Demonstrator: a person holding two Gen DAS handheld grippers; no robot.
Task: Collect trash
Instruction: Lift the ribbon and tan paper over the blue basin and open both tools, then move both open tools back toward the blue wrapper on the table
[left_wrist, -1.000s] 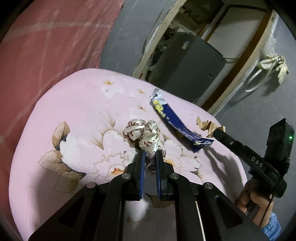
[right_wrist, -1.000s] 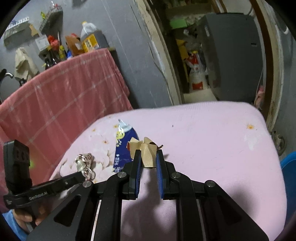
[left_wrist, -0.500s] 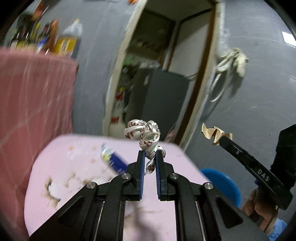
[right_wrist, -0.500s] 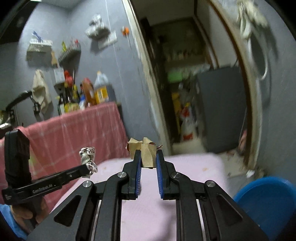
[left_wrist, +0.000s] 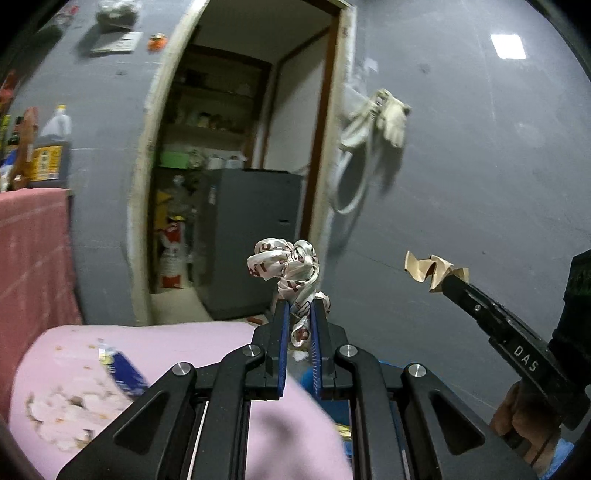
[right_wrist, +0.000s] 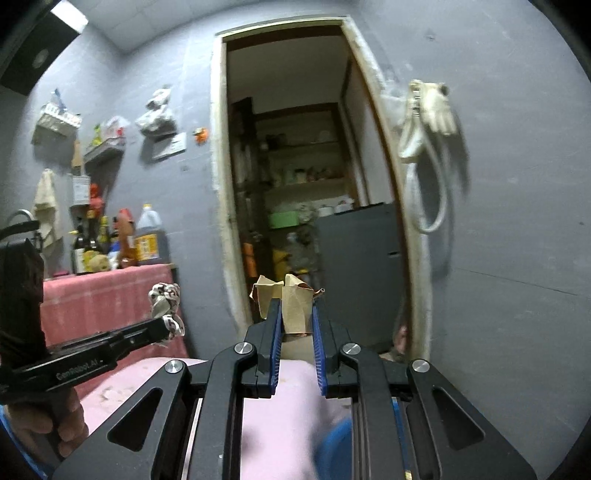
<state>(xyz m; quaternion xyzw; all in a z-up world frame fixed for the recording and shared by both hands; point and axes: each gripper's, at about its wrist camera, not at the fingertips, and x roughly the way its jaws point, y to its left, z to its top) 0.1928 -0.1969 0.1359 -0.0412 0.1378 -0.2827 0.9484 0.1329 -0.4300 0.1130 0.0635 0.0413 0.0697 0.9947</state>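
My left gripper (left_wrist: 297, 308) is shut on a crumpled white-and-maroon ribbon wad (left_wrist: 286, 264) and holds it high in the air; it also shows in the right wrist view (right_wrist: 166, 301). My right gripper (right_wrist: 294, 308) is shut on a crumpled piece of brown paper (right_wrist: 291, 301), also lifted; it shows in the left wrist view (left_wrist: 430, 267). A blue snack wrapper (left_wrist: 123, 373) lies on the pink floral cushion (left_wrist: 70, 369) below and to the left. A blue bin (right_wrist: 334, 441) shows in part under the grippers.
A grey wall with an open doorway (right_wrist: 295, 166) is ahead, with a dark grey cabinet (left_wrist: 251, 240) inside. A red-clothed table (right_wrist: 107, 299) with bottles stands on the left. A hose and glove (right_wrist: 428, 110) hang right of the door.
Both grippers have lifted their trash off the pink cushion and tilted up toward the wall. The cushion and blue wrapper have dropped low in view, and the blue bin has come under the grippers.
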